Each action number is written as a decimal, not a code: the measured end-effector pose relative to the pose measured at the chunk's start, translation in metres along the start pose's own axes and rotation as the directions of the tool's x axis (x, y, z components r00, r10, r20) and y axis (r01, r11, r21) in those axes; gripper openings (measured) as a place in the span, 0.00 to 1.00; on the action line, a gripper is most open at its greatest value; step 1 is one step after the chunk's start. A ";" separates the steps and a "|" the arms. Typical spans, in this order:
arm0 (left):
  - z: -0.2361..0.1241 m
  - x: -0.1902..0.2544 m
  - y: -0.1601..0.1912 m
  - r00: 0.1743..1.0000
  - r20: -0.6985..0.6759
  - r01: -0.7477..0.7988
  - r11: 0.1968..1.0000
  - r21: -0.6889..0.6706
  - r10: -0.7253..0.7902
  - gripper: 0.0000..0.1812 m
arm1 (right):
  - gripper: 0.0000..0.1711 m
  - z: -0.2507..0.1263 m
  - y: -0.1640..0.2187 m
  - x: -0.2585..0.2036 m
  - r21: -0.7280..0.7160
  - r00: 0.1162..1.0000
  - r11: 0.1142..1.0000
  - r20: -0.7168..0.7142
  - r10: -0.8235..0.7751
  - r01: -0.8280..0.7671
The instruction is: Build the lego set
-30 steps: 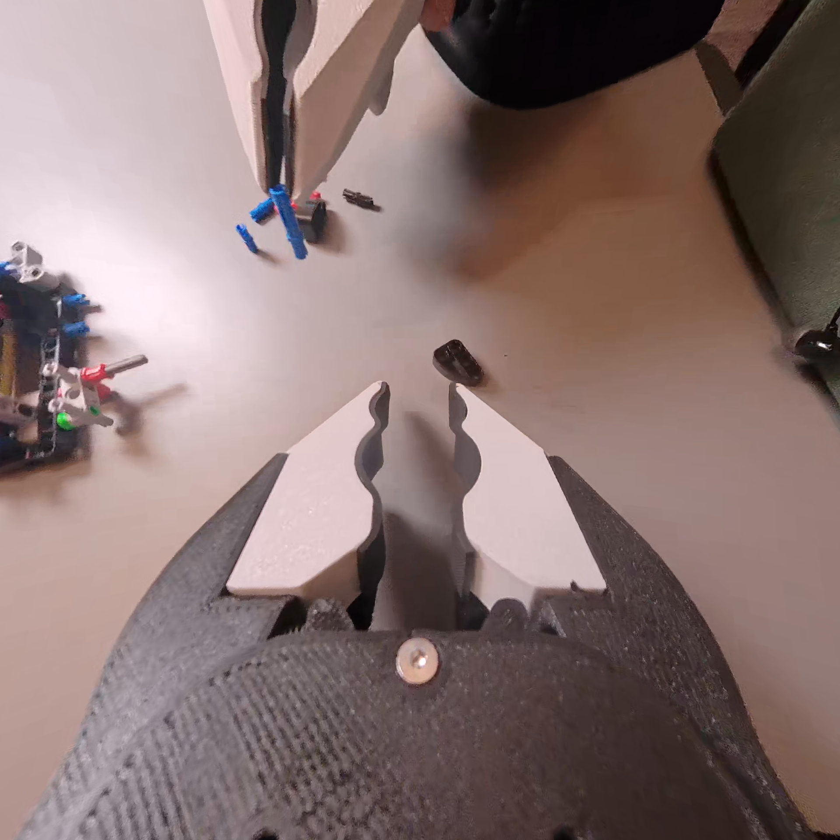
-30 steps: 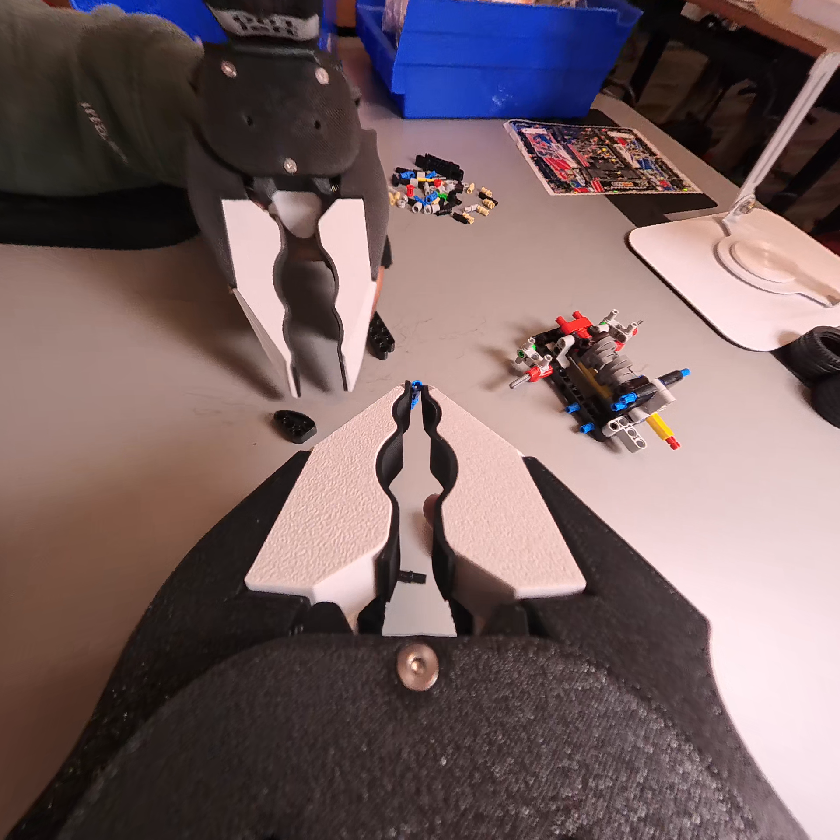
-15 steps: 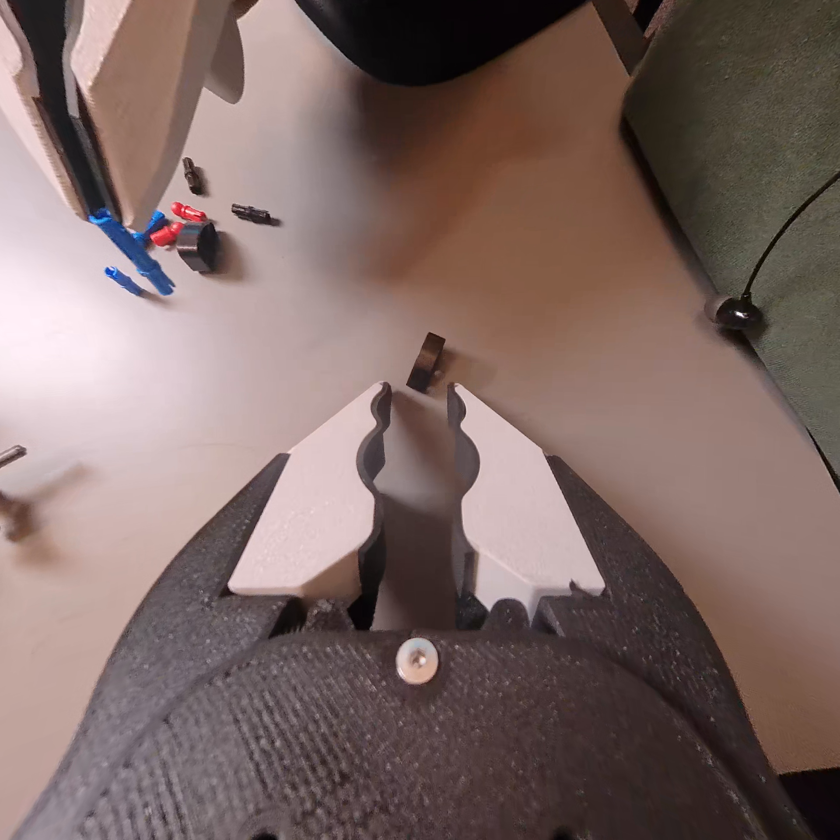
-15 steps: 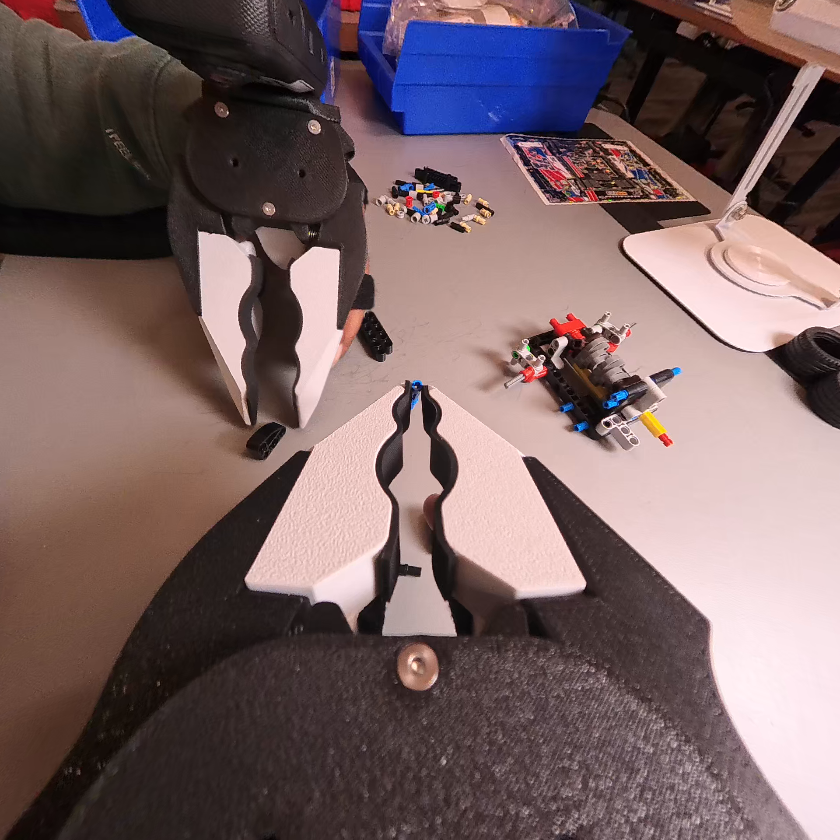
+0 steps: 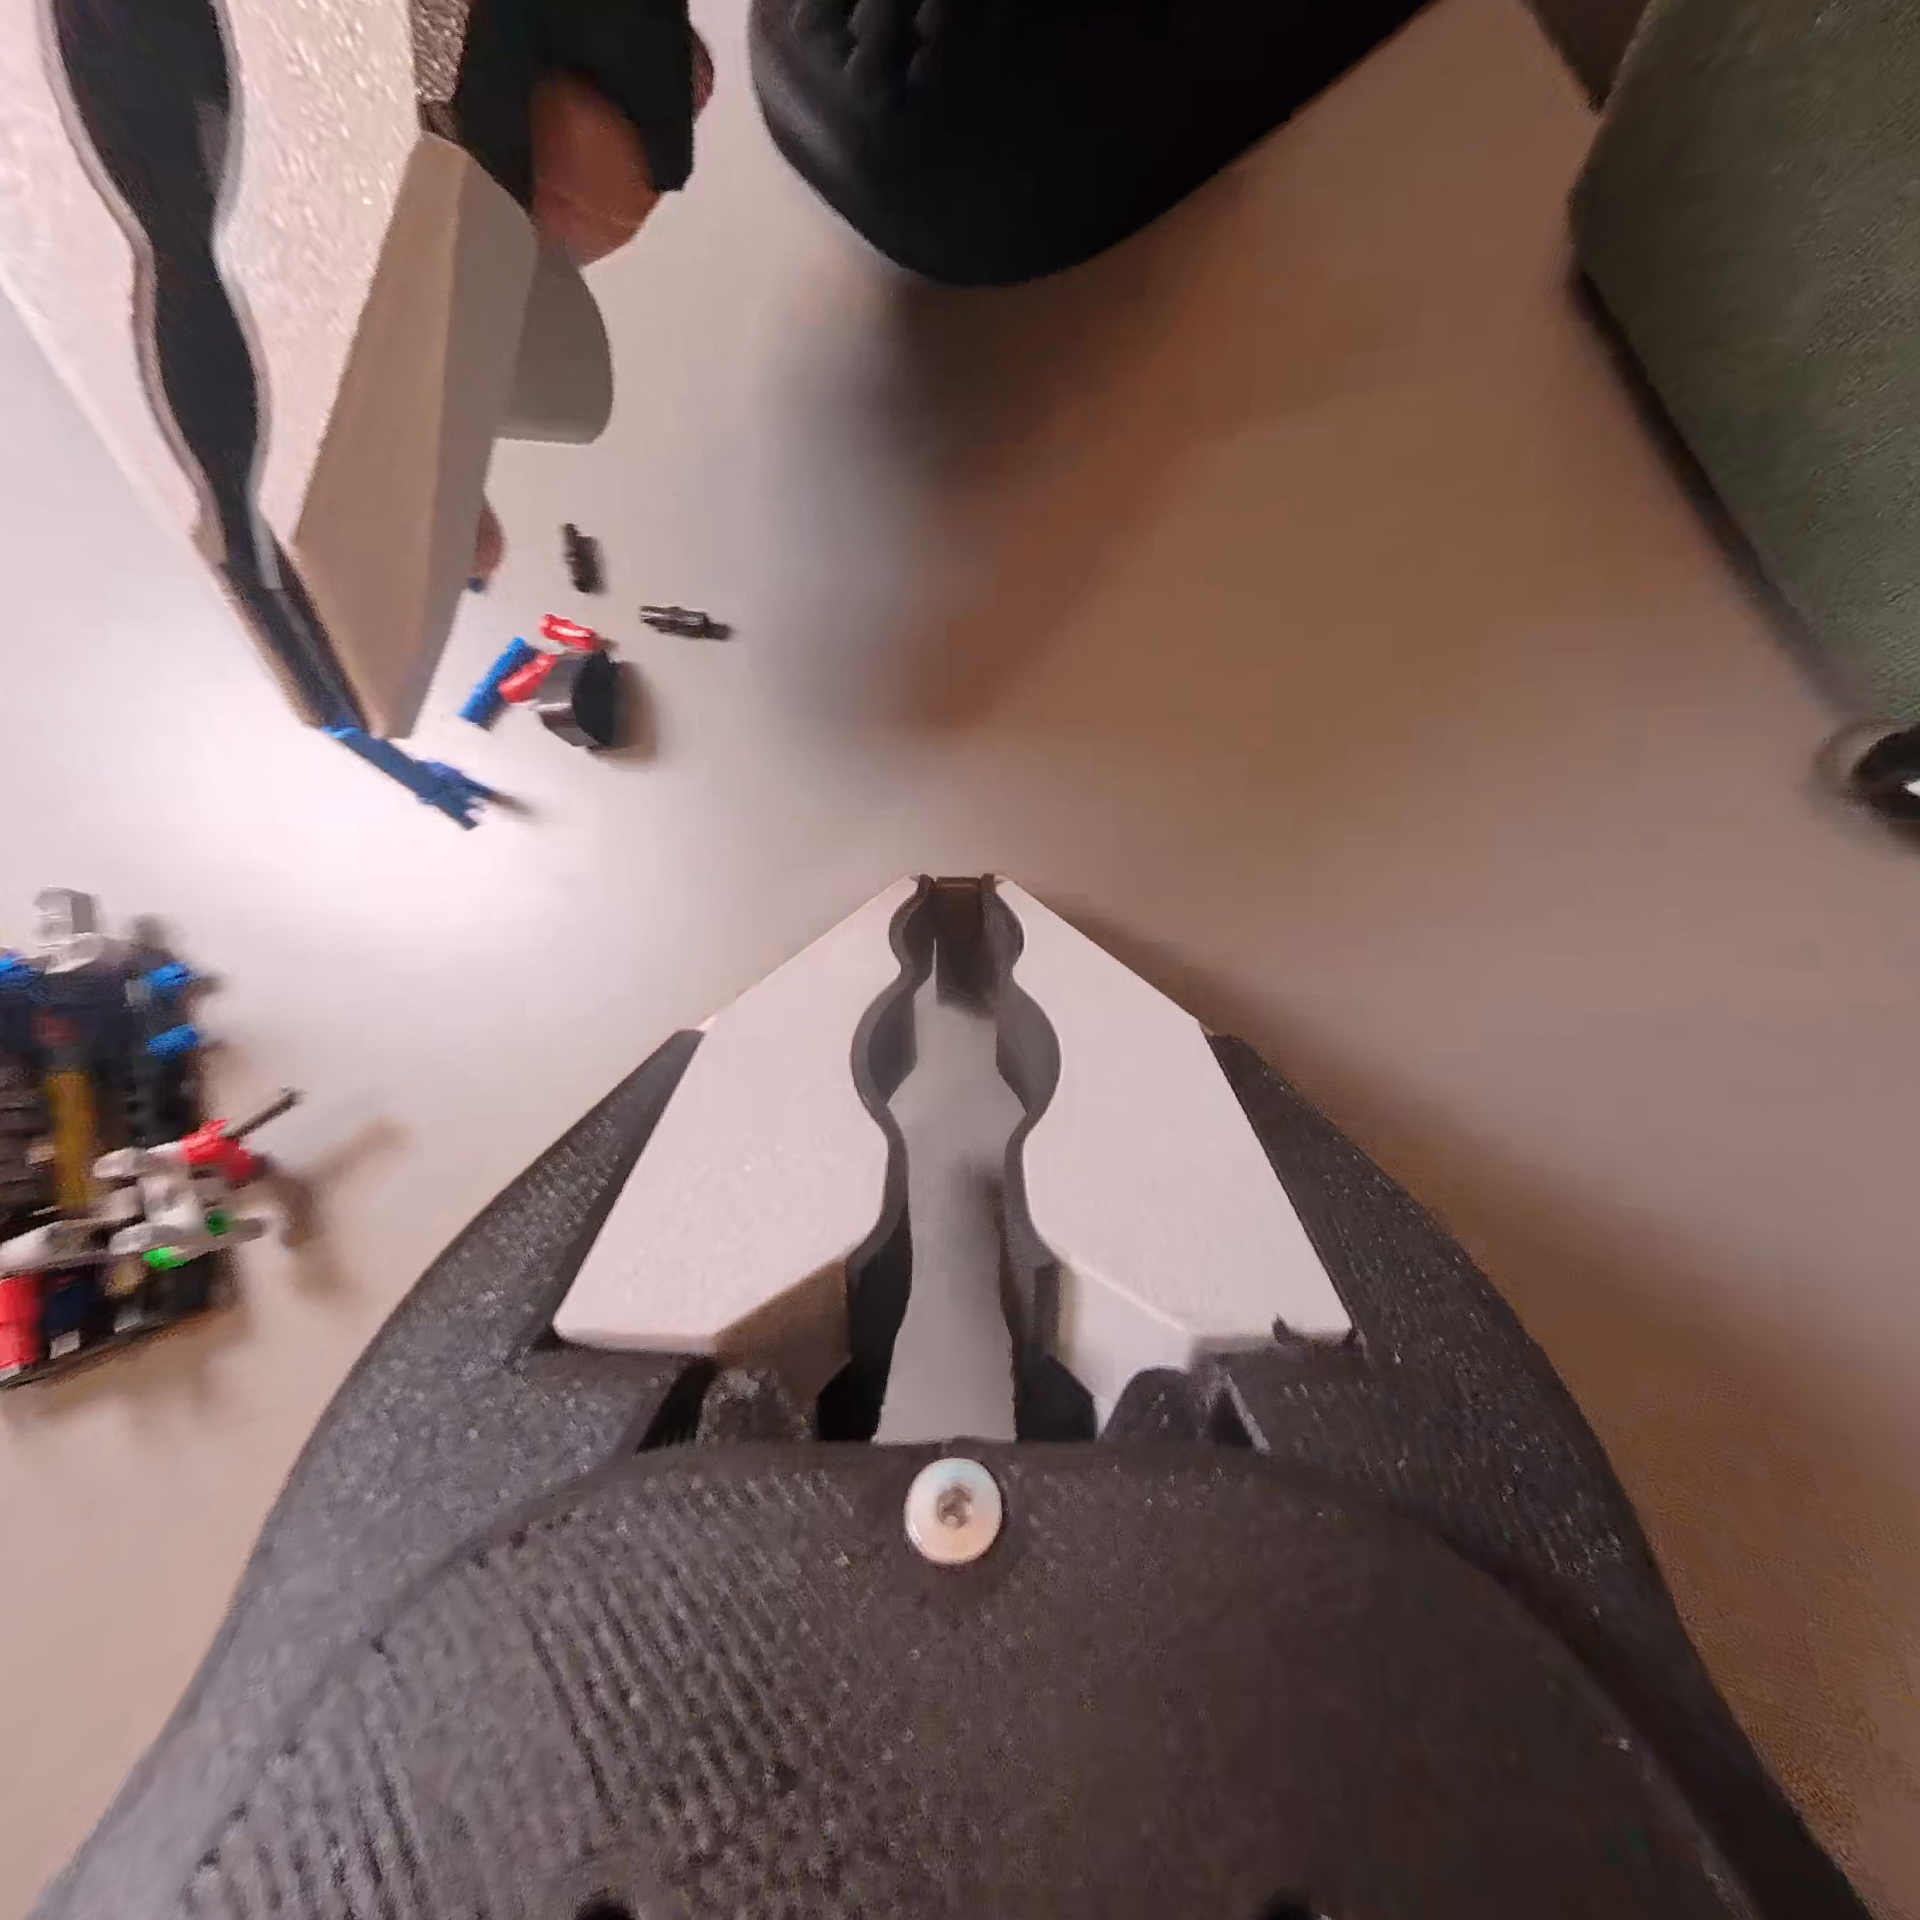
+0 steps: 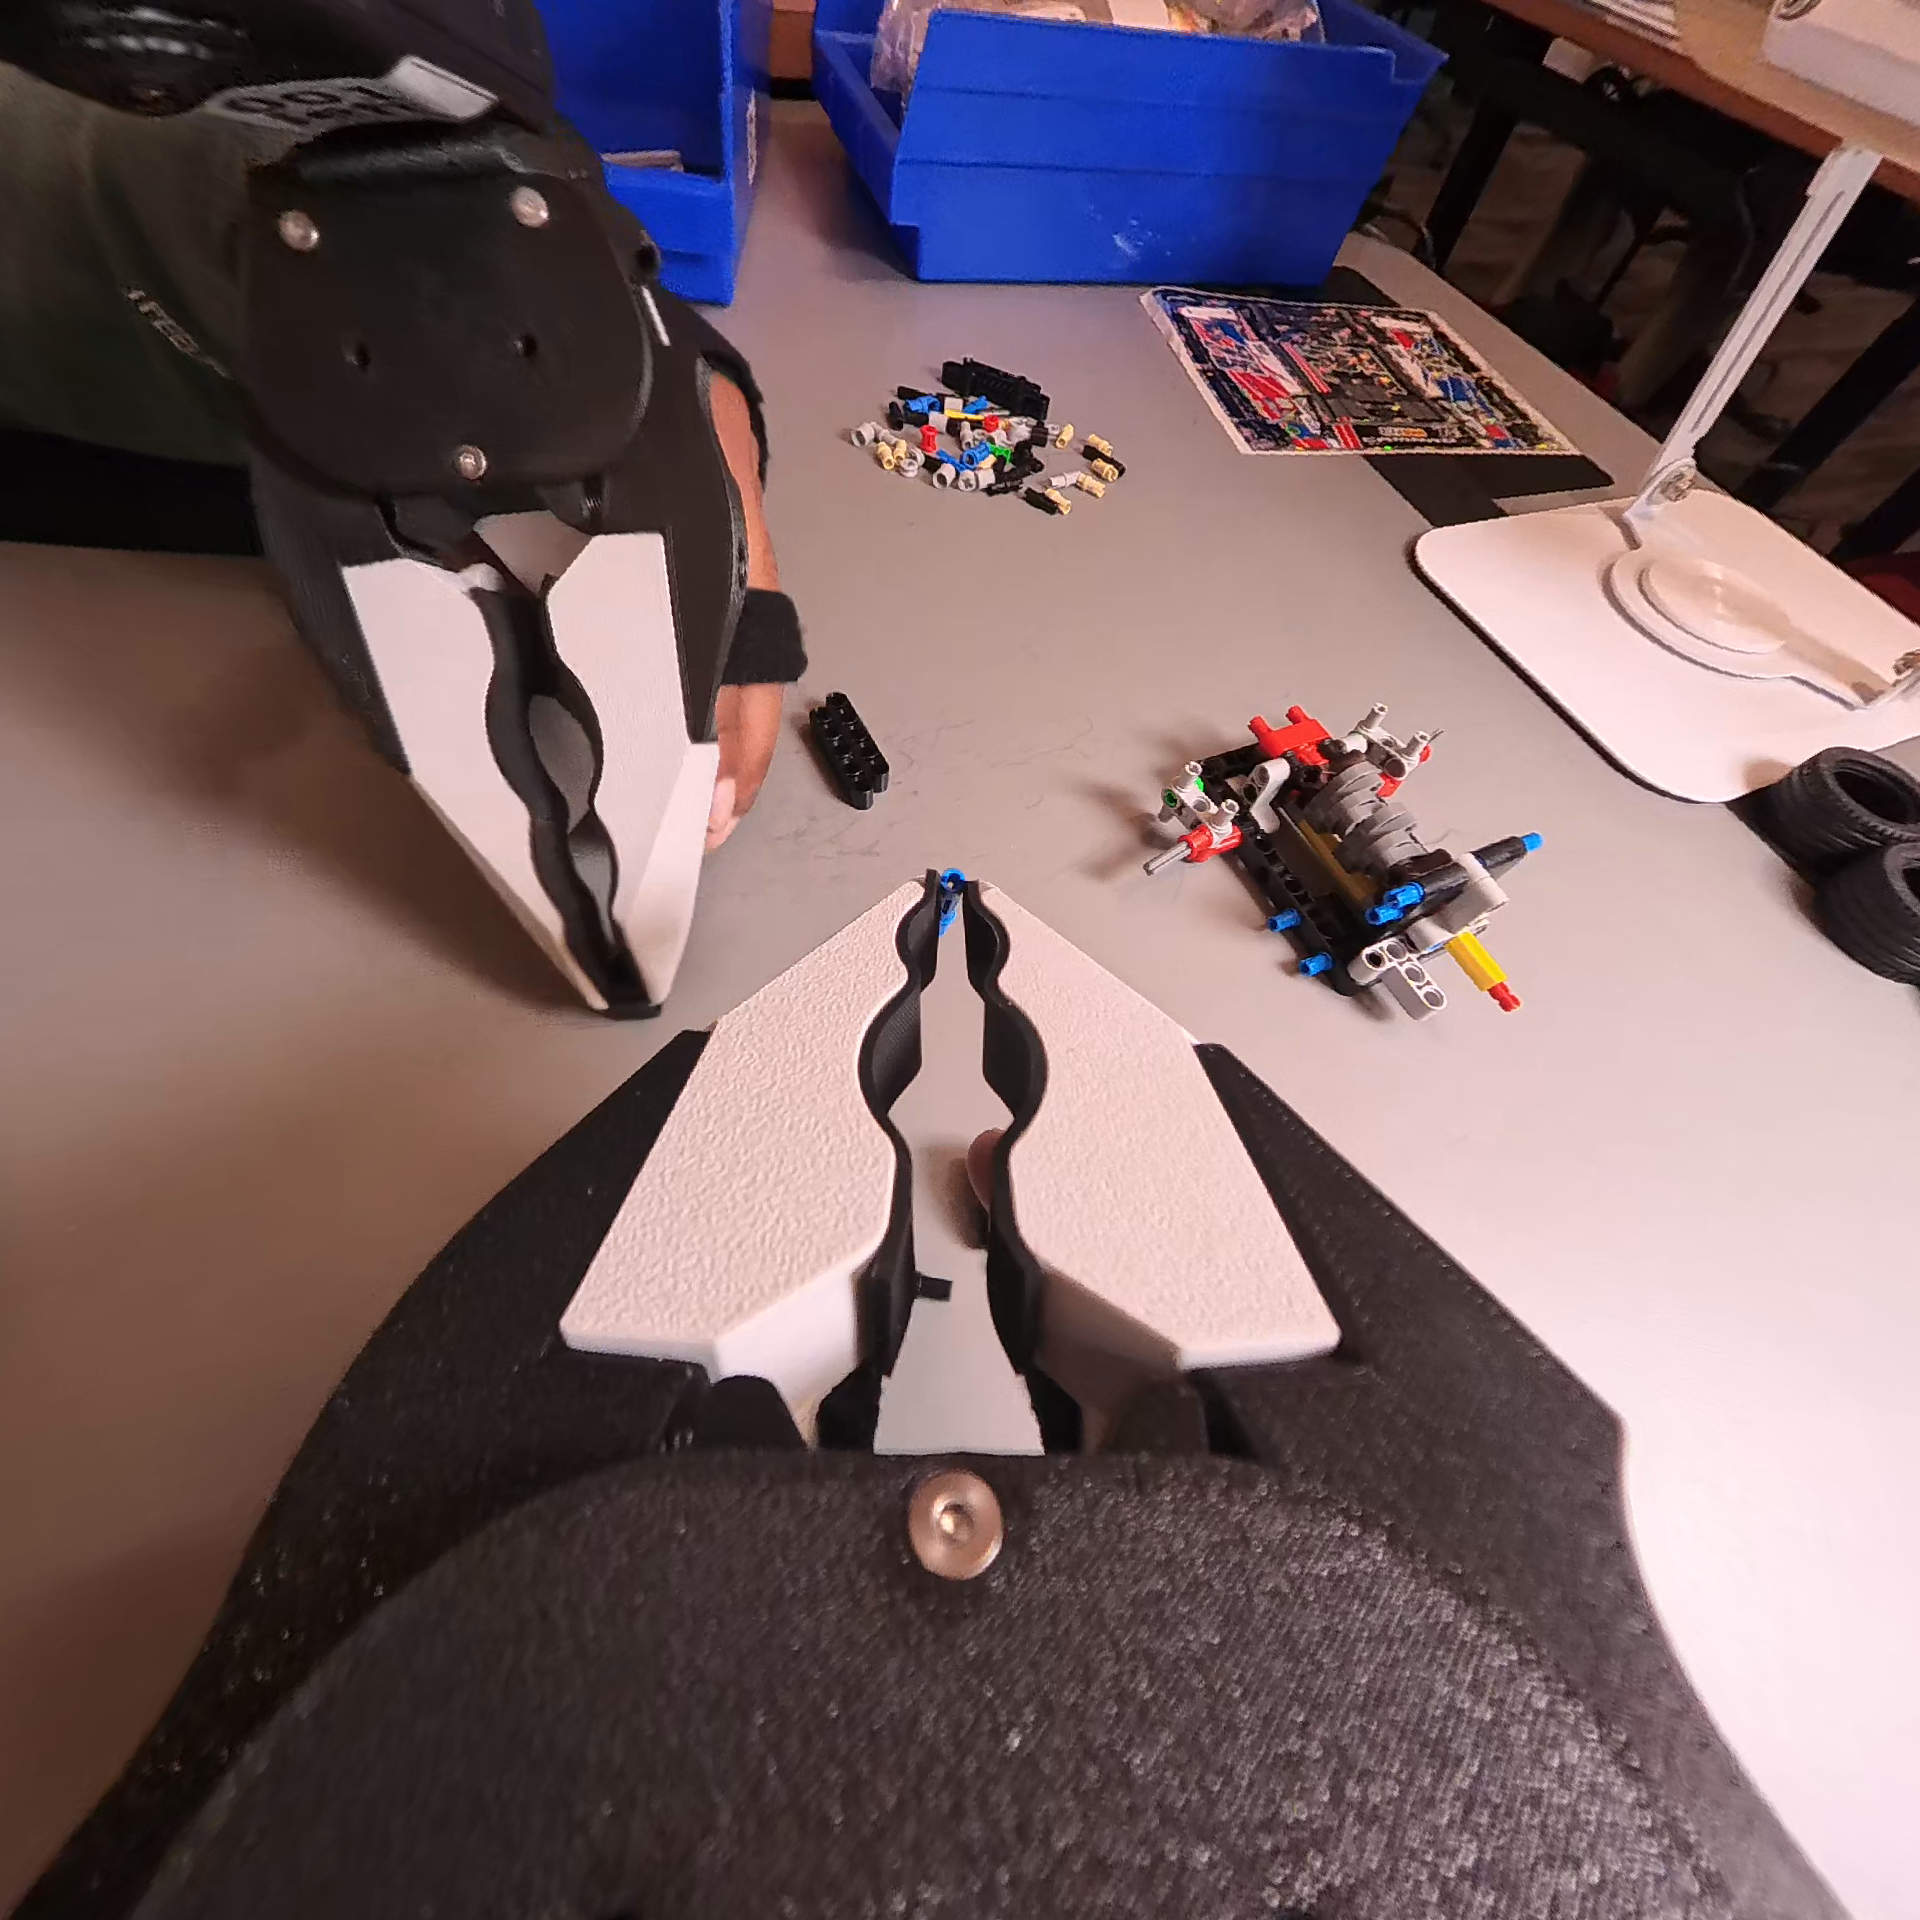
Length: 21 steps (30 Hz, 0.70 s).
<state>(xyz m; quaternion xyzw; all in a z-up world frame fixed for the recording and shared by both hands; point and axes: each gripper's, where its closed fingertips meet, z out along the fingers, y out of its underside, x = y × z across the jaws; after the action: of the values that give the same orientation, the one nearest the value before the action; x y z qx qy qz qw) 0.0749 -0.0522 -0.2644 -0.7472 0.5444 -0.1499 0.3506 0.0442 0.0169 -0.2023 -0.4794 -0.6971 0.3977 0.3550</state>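
Left gripper (image 5: 953,896): fingers pinching small black piece (image 5: 956,940) at tips, down near surface (image 5: 1299,831). Right gripper (image 6: 948,896): fingers pinching blue pin (image 6: 948,899) at tips. Loose blue and red pins (image 5: 514,670) plus black ring (image 5: 587,698) just beside right gripper tips. Black beam (image 6: 849,750) near left hand. Half-built model (image 6: 1351,868) further right; parts pile (image 6: 987,436) and instruction sheet (image 6: 1361,384) beyond; blue bins (image 6: 1112,156) at far edge.
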 end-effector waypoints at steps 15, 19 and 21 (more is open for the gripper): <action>-0.052 0.029 0.018 0.975 0.056 0.208 0.972 0.112 -0.215 0.05 | 0.01 0.000 0.002 -0.001 0.008 1.000 1.000 0.014 0.028 -0.028; -0.051 0.018 0.017 0.898 0.174 0.386 0.914 0.125 -0.403 0.07 | 0.01 0.001 0.001 -0.004 0.013 0.999 0.999 0.024 0.034 -0.035; -0.045 0.015 0.006 0.885 0.219 0.382 0.910 0.161 -0.411 0.08 | 0.01 0.001 0.001 -0.005 0.012 0.999 0.999 0.028 0.034 -0.034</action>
<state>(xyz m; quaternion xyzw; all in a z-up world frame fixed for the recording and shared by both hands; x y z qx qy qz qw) 0.0484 -0.0837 -0.2390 -0.8344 0.3224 -0.1545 0.4194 0.0448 0.0123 -0.2042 -0.4834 -0.6911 0.4147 0.3416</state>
